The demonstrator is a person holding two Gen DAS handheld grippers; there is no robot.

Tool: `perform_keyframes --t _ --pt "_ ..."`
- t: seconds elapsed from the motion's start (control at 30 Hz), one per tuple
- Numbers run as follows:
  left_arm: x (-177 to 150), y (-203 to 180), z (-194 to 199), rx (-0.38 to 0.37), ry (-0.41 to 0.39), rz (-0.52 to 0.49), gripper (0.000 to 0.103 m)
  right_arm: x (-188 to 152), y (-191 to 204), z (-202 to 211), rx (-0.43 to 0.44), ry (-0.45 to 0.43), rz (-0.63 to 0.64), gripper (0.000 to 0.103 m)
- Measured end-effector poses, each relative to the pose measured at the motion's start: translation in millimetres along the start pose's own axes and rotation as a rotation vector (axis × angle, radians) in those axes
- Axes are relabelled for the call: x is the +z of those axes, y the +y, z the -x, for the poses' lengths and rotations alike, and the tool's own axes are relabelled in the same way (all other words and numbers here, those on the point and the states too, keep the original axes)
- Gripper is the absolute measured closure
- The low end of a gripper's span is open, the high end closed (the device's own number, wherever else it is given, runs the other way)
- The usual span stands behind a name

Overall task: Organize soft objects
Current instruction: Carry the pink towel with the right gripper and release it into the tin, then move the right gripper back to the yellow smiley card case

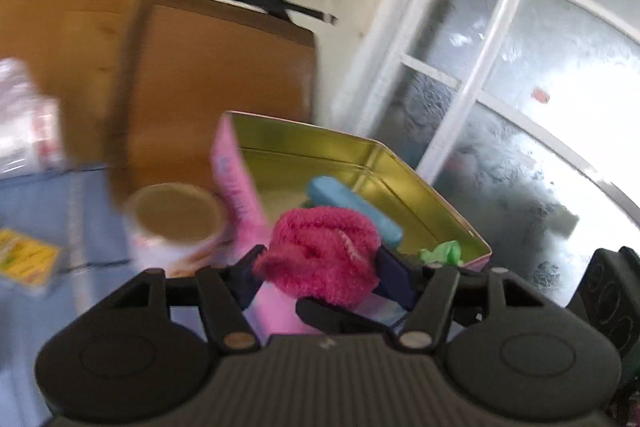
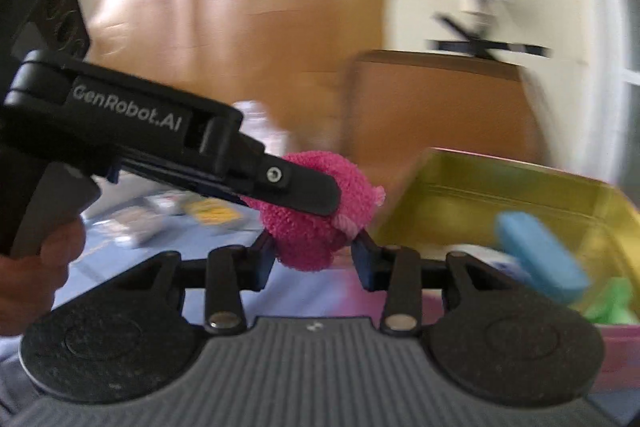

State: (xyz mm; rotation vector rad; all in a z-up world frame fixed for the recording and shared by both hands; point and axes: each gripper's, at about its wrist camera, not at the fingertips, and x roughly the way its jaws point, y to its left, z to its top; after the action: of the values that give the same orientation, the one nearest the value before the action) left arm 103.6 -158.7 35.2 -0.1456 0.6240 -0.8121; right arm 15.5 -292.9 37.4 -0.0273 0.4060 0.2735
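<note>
Pink fuzzy ball (image 1: 320,251) between both tongs (holding hand (image 2: 36,267) only rightward view)

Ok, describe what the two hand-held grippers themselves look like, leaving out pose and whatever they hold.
Both are black plastic. The left hand-held gripper and right hand-held gripper each have a grey ribbed body, two round black discs, silver pivot pins and dark blue finger pads. Seen from the right wrist, the left one's side bears white "GenRobot.AI" lettering and a silver screw. A bare hand holds its grey handle; no sleeve shows.

Fuzzy ball (image 1: 320,251) before open tin (image 1: 436,183), bar (image 1: 356,213) inside tin, cup (image 1: 176,223) left.
</note>
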Motion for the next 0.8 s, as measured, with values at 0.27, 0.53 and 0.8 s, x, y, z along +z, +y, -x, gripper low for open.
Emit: perform_keyframes --t 0.27,0.53,0.8 --pt "5 -18 -49 0.077 0.025 -0.027 0.025 -2 -55 -24 -0.185 0.086 -0.023 0.029" --pt "-4 -5 -5 0.079 -0.043 -0.014 0.021 -12 -67 5 -0.222 -0.043 -0.198 0.024" --pt "-42 25 66 0.161 -0.126 -0.008 0.021 -7 -43 21 -0.188 -0.176 -0.309 0.035"
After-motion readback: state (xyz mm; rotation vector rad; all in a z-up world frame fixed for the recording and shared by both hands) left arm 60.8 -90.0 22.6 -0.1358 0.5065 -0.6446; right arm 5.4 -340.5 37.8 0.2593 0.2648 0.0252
